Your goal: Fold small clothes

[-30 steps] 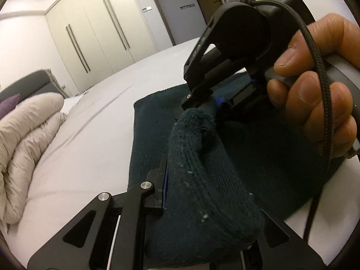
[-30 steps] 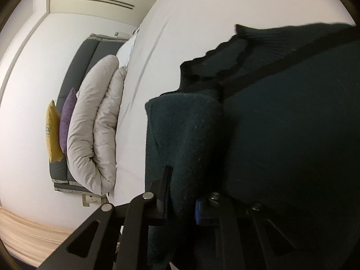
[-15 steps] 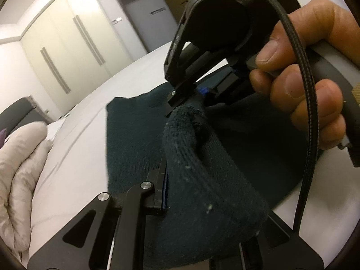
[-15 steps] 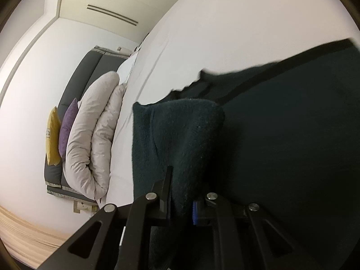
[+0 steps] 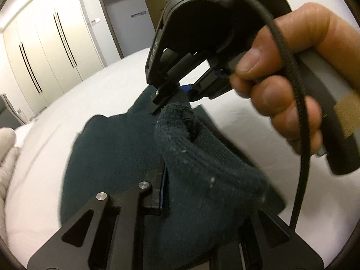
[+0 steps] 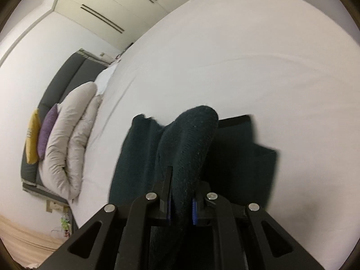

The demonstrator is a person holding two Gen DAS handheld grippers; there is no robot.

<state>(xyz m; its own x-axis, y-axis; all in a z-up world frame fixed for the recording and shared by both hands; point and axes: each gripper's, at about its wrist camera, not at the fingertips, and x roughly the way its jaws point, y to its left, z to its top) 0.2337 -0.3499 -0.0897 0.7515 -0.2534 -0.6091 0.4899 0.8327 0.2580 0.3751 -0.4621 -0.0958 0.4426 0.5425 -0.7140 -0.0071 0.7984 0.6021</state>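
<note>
A dark green knit garment [image 5: 108, 157] hangs over the white bed [image 5: 90, 99], lifted by one edge. My left gripper [image 5: 202, 193] is shut on that edge, and the fabric bulges over its right finger. My right gripper, seen in the left wrist view [image 5: 173, 99], is shut on the same edge a little farther along, held by a hand [image 5: 288, 72]. In the right wrist view the right gripper [image 6: 181, 204] pinches a thick fold of the garment [image 6: 191, 139], with the rest hanging below over the sheet.
A beige duvet roll [image 6: 69, 135] lies at the head of the bed, with purple [image 6: 47, 132] and yellow [image 6: 32, 137] cushions against a grey headboard. Wardrobe doors [image 5: 45, 45] stand beyond the bed. A black cable [image 5: 290, 90] runs from the right gripper.
Both grippers have risen with the held edge. The garment has lifted off the sheet and now hangs, with more white bed showing around it.
</note>
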